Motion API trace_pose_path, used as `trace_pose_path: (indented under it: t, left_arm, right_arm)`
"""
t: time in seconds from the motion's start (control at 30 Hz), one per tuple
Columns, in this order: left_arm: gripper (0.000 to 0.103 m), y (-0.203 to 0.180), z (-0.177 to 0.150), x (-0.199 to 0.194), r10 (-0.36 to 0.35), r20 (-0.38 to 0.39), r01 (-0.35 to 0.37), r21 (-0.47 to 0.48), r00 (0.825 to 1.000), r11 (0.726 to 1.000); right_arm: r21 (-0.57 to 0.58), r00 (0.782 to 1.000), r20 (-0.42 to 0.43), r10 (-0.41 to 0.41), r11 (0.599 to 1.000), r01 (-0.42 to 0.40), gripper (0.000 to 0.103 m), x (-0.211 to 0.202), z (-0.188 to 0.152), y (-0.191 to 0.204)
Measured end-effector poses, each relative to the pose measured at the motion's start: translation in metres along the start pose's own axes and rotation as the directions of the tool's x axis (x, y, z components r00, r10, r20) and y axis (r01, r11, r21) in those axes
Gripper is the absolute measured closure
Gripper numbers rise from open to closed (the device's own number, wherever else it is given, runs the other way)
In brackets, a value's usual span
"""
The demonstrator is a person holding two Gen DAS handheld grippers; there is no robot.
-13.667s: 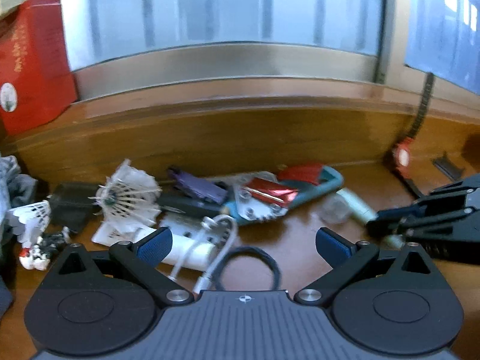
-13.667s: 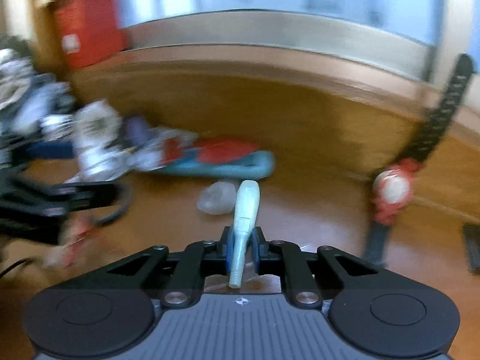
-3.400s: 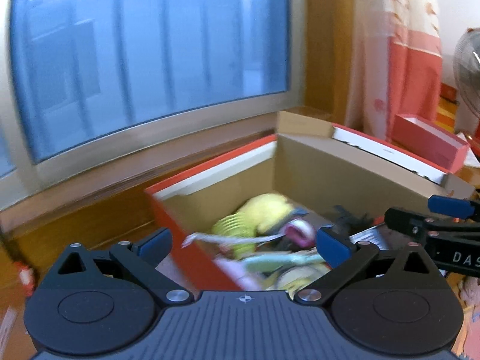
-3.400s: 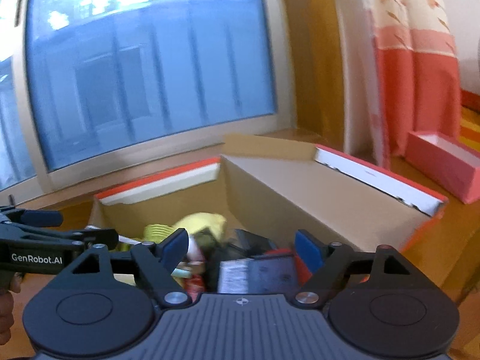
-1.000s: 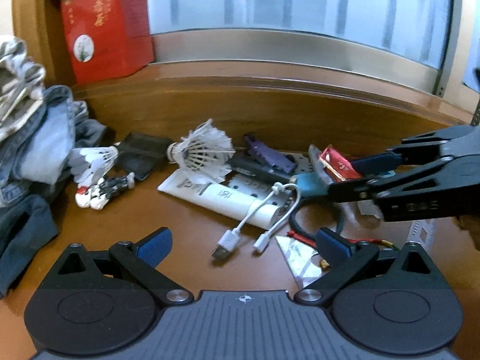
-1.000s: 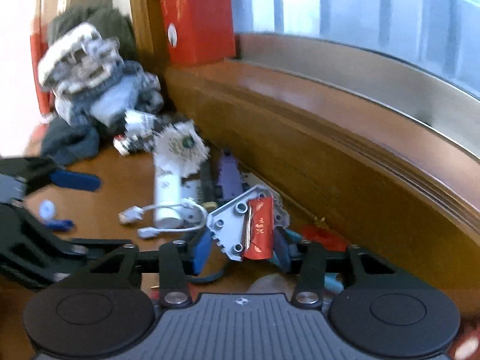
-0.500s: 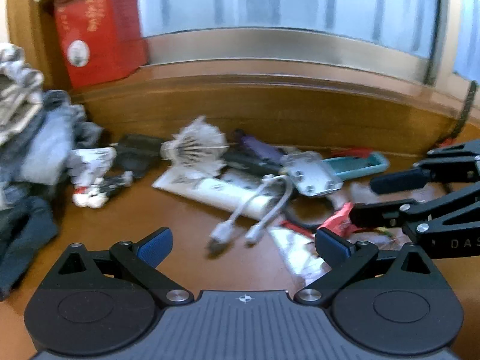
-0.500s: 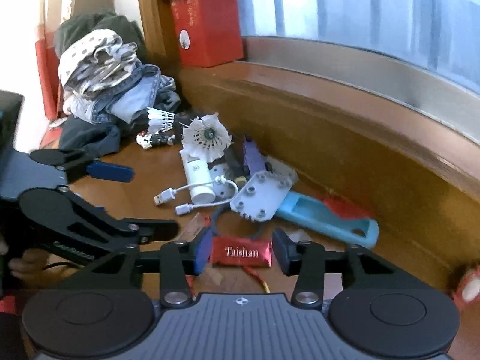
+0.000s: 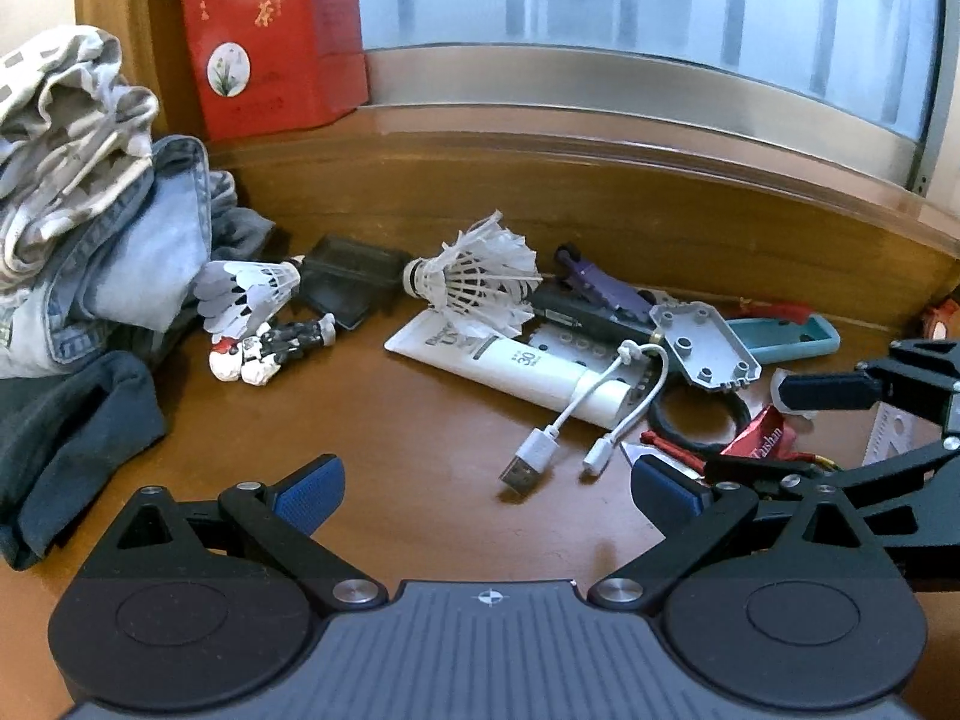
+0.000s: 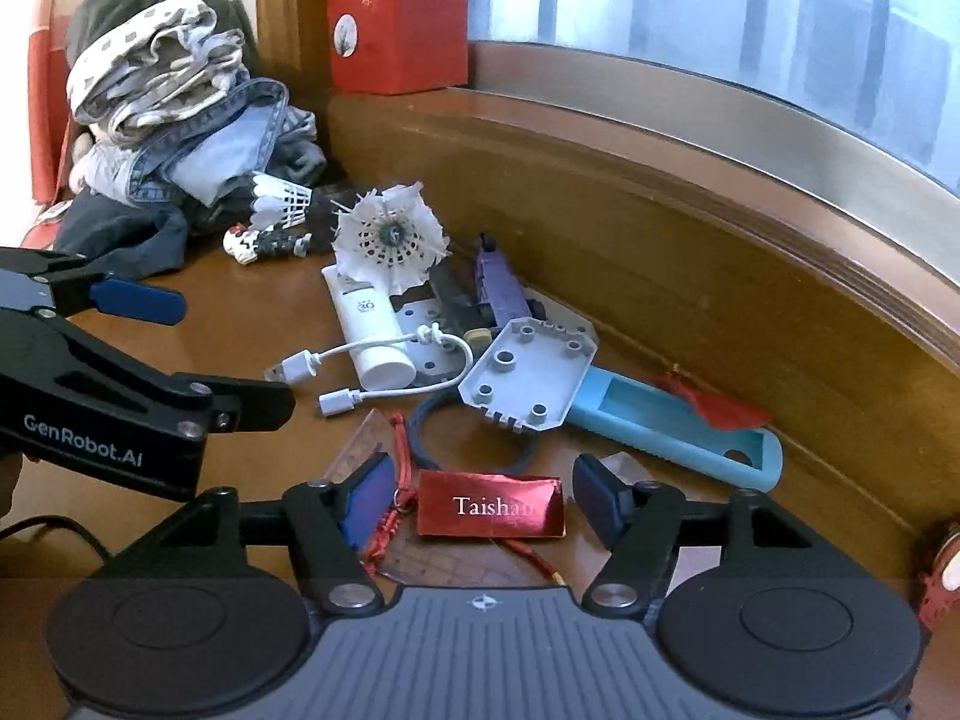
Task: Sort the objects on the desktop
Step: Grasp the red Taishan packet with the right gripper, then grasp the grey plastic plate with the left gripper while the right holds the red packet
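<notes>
A red foil "Taishan" packet (image 10: 491, 513) lies on the wooden desk between the open pads of my right gripper (image 10: 486, 495), not gripped. It also shows in the left wrist view (image 9: 757, 435). My left gripper (image 9: 486, 489) is open and empty above bare desk, with a white USB cable (image 9: 591, 414) just ahead. Behind lie a white tube (image 9: 516, 369), a large shuttlecock (image 9: 474, 282), a grey plastic plate (image 10: 528, 375), a black hair band (image 10: 471, 438) and a teal silicone case (image 10: 672, 426).
A pile of folded clothes (image 9: 78, 210) fills the left side. A red tea box (image 9: 270, 36) stands on the window ledge. A second shuttlecock (image 9: 249, 294), a small figurine (image 9: 270, 348), a black tray (image 9: 351, 285) and a purple clip (image 10: 498, 288) lie near the back wall.
My right gripper has opened wider and the red packet now lies loose on the desk between its pads. The left gripper has shifted slightly leftward.
</notes>
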State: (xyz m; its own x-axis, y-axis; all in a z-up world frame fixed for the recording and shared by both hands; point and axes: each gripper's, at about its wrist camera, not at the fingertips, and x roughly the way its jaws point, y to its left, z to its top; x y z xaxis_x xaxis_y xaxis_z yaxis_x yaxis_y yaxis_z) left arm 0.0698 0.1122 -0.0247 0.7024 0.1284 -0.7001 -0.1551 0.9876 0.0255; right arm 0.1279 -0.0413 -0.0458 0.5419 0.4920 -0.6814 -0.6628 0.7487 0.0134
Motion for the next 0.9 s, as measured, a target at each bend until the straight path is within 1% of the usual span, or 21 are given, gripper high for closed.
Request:
trace_pose_path:
  t: [0.23,0.33,0.4,0.47,0.57,0.73,0.8,0.83,0.87,0.9]
  left_arm:
    - [0.0,0.0,-0.001,-0.001,-0.004,0.004,0.004,0.001,1.0,1.0]
    - [0.0,0.0,-0.001,-0.001,-0.006,0.004,0.006,-0.001,1.0,1.0]
    - [0.0,0.0,0.0,-0.002,-0.007,0.007,0.007,-0.002,1.0,1.0]
    - [0.0,0.001,0.0,-0.002,-0.006,0.009,0.006,-0.004,1.0,1.0]
    - [0.0,0.001,0.0,-0.002,-0.005,0.008,0.005,-0.008,1.0,1.0]
    - [0.0,0.0,0.0,0.001,-0.006,0.002,0.006,-0.009,1.0,1.0]
    - [0.0,0.0,0.0,0.001,-0.006,-0.001,0.006,-0.005,1.0,1.0]
    - [0.0,-0.001,0.0,0.001,-0.006,-0.001,0.006,-0.003,1.0,1.0]
    - [0.0,-0.001,0.0,0.001,-0.005,0.001,0.005,0.0,1.0,1.0]
    - [0.0,-0.001,0.0,0.001,-0.004,0.003,0.004,0.002,1.0,1.0]
  right_arm:
    - [0.067,0.999,-0.01,0.05,0.997,-0.05,0.037,-0.004,-0.008,-0.017]
    - [0.072,0.993,-0.016,0.116,0.991,-0.115,0.038,-0.004,-0.006,-0.023]
    - [0.077,0.984,-0.016,0.177,0.981,-0.175,0.037,-0.005,-0.004,-0.027]
    - [0.051,0.985,-0.008,0.171,0.984,-0.17,0.036,-0.007,-0.003,-0.028]
    - [0.016,0.984,-0.017,0.176,0.984,-0.176,0.036,-0.008,-0.001,-0.033]
    - [0.03,0.982,-0.047,0.184,0.983,-0.182,0.036,-0.003,0.001,-0.033]
    - [-0.001,0.987,-0.041,0.157,0.988,-0.157,0.036,0.0,-0.001,-0.025]
    - [-0.016,0.989,-0.037,0.143,0.989,-0.144,0.038,0.001,-0.002,-0.02]
    - [-0.031,0.991,-0.034,0.13,0.991,-0.131,0.047,0.002,-0.002,-0.016]
    - [-0.027,0.991,-0.031,0.127,0.991,-0.128,0.047,-0.001,-0.003,-0.017]
